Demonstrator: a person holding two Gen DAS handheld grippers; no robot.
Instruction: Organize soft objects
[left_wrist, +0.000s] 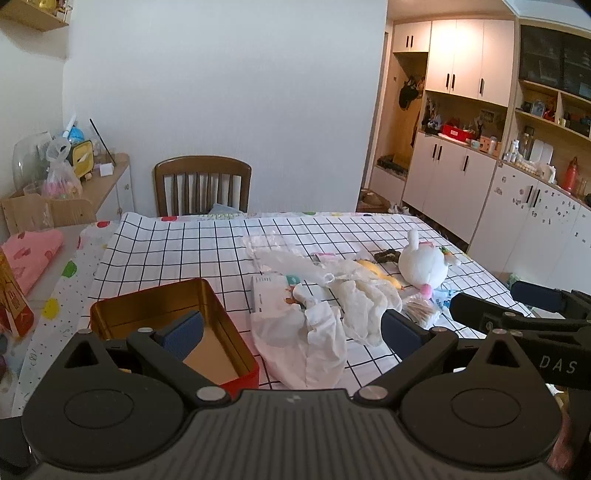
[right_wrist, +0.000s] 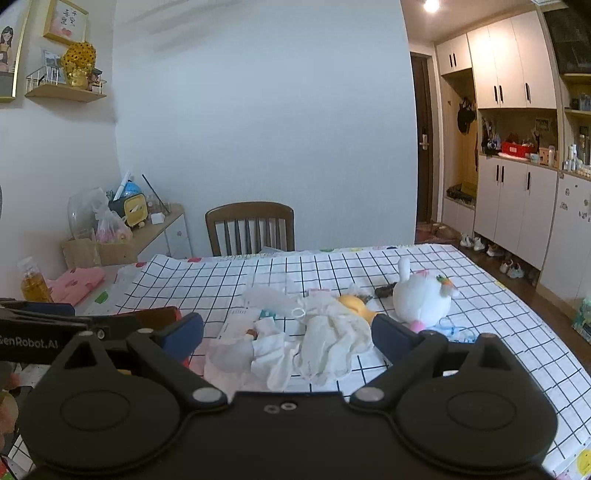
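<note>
A heap of soft things lies mid-table: white cloths (left_wrist: 358, 306) (right_wrist: 332, 339), a white bag (left_wrist: 303, 350) (right_wrist: 255, 354), crinkled clear plastic (left_wrist: 288, 262) (right_wrist: 269, 297), a yellow toy (left_wrist: 380, 275) (right_wrist: 354, 304) and a white plush rabbit (left_wrist: 424, 267) (right_wrist: 421, 297). An empty red tin with a gold inside (left_wrist: 166, 325) sits left of the heap. My left gripper (left_wrist: 291, 330) hangs open above the tin's right wall and the bag. My right gripper (right_wrist: 286, 332) hangs open over the cloths; it also shows in the left wrist view at the right edge (left_wrist: 517, 306).
The table wears a black-grid white cloth (left_wrist: 184, 251) (right_wrist: 480, 332). A wooden chair (left_wrist: 202, 184) (right_wrist: 250, 229) stands at the far side. A pink cloth (left_wrist: 29, 254) (right_wrist: 74, 284) and a bottle of yellow liquid (right_wrist: 33, 284) lie left. Cabinets (left_wrist: 461, 173) line the right wall.
</note>
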